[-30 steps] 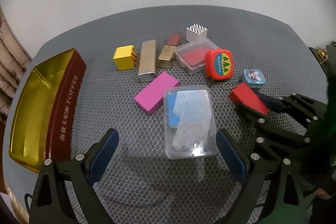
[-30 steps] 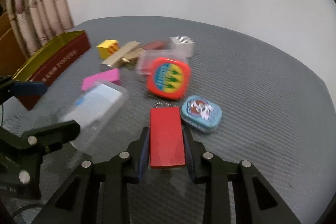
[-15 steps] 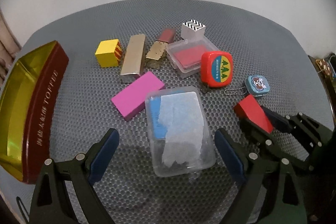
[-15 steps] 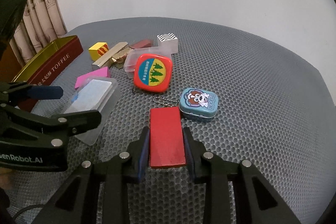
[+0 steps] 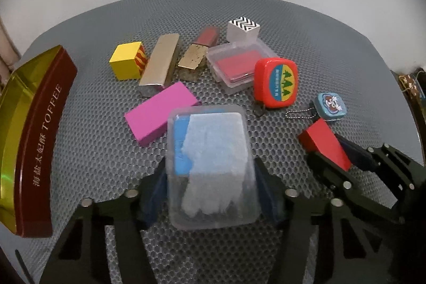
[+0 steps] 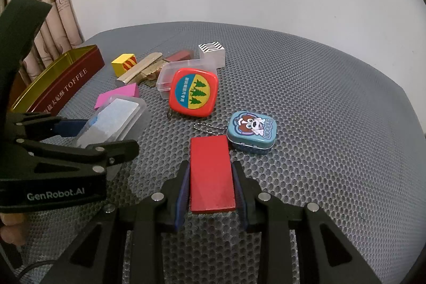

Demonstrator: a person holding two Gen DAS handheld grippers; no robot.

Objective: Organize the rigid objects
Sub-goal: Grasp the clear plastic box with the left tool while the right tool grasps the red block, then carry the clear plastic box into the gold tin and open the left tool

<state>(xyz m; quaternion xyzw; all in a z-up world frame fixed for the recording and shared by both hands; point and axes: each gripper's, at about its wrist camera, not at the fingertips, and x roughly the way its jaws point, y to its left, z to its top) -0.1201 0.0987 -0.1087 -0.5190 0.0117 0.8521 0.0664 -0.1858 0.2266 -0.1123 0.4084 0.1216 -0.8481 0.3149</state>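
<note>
Since a second ago the left gripper has dropped closer to the clear plastic lidded box holding blue and white contents and drawn in from wide open; its jaws are closing on the box's two long sides, the blue pads right at its walls, though whether they already press cannot be told. The box lies flat on the grey honeycomb-mesh worktop, its far left corner touching a pink rectangular block. The right gripper has kept its place, its jaws clamped nearly shut on the long sides of a flat red rectangular block, whose far end sits just beside a small blue tin printed with a cartoon dog and its ball chain. Beyond these lie a red square tape measure with a tree emblem, a smaller clear case with a red insert, a white cube topped with black zigzags, a gold-and-red lipstick tube, a long gold metallic bar and a yellow cube with red stripes. An open dark red toffee tin with a gold interior stands at the worktop's left edge, well apart from the box. Fingertips of a hand show at the right wrist view's lower left
</note>
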